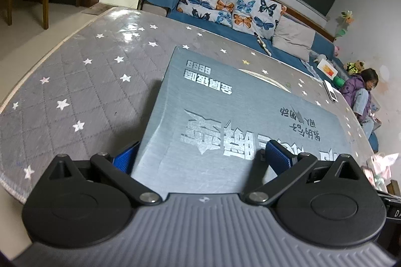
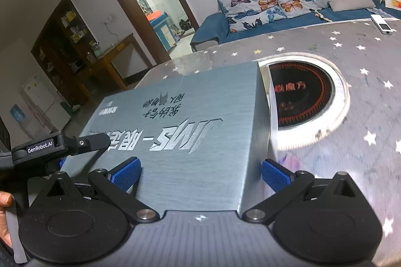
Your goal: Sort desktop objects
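A large flat grey box (image 1: 238,104) with silver lettering lies across the star-patterned table cover (image 1: 75,91). My left gripper (image 1: 201,156) is open and wide at the box's near left corner. Its left blue pad (image 1: 125,159) sits beside the box's left side and its right pad (image 1: 278,154) is over the lid. My right gripper (image 2: 200,174) is open at the near right corner of the box (image 2: 200,116). Its right pad (image 2: 274,175) is against the box's right side and its left pad (image 2: 127,173) is over the lid.
A round black built-in cooker (image 2: 300,101) with a white rim lies partly under the box's far right end. A white remote-like device (image 2: 382,25) rests near the table's far edge. Beyond the table is a blue sofa (image 1: 200,19) with butterfly cushions. A person (image 1: 361,94) sits at far right.
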A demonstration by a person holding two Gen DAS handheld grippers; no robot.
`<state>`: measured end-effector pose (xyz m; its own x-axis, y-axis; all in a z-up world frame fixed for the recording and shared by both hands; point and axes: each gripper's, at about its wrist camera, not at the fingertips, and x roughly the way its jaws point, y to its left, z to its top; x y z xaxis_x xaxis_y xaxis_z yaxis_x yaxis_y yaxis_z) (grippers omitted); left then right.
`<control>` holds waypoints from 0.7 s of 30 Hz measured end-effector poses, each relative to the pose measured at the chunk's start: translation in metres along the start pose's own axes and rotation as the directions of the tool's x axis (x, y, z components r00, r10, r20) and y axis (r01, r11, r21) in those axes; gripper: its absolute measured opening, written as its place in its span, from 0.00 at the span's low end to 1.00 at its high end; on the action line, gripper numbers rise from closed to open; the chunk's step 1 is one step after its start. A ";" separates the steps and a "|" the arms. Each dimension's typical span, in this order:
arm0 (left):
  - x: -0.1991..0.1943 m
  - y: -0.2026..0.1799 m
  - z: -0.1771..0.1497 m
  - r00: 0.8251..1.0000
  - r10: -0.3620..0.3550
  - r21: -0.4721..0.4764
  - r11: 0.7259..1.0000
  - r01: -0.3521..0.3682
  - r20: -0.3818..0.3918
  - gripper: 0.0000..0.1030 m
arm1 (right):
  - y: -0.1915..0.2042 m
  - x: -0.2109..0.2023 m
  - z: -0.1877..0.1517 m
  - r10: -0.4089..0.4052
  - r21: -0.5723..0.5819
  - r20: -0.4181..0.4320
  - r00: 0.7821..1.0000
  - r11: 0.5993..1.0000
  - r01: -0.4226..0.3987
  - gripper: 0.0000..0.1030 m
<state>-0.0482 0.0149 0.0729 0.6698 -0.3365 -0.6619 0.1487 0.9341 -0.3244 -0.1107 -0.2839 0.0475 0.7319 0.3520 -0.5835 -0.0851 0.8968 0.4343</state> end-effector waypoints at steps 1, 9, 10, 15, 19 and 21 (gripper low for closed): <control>-0.001 0.000 -0.004 1.000 -0.001 0.002 1.000 0.001 -0.003 1.00 | 0.001 -0.003 -0.004 -0.001 0.001 0.000 1.000 1.000 0.001 1.00; -0.012 0.000 -0.035 1.000 -0.009 0.015 1.000 0.010 -0.027 1.00 | 0.003 -0.019 -0.038 -0.013 0.020 -0.020 1.000 1.000 0.013 1.00; -0.013 0.000 -0.039 0.999 -0.010 0.017 1.000 0.011 -0.030 1.00 | 0.001 -0.019 -0.041 -0.015 0.024 -0.024 1.000 1.000 0.016 1.00; -0.016 0.000 -0.055 0.999 -0.008 0.024 1.000 0.009 -0.047 1.00 | -0.003 -0.019 -0.057 -0.036 0.029 -0.055 0.998 0.999 0.038 1.00; -0.014 0.000 -0.064 0.998 -0.003 0.022 1.000 0.004 -0.063 1.00 | -0.007 -0.019 -0.066 -0.036 0.040 -0.078 0.996 0.998 0.039 1.00; -0.012 0.000 -0.066 0.996 0.000 0.015 1.000 0.001 -0.085 1.00 | -0.008 -0.020 -0.070 -0.037 0.044 -0.085 0.996 0.998 0.041 1.00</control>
<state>-0.1042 0.0108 0.0363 0.6056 -0.3452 -0.7170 0.1601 0.9354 -0.3152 -0.1716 -0.2795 0.0077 0.6747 0.3403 -0.6550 -0.0254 0.8976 0.4402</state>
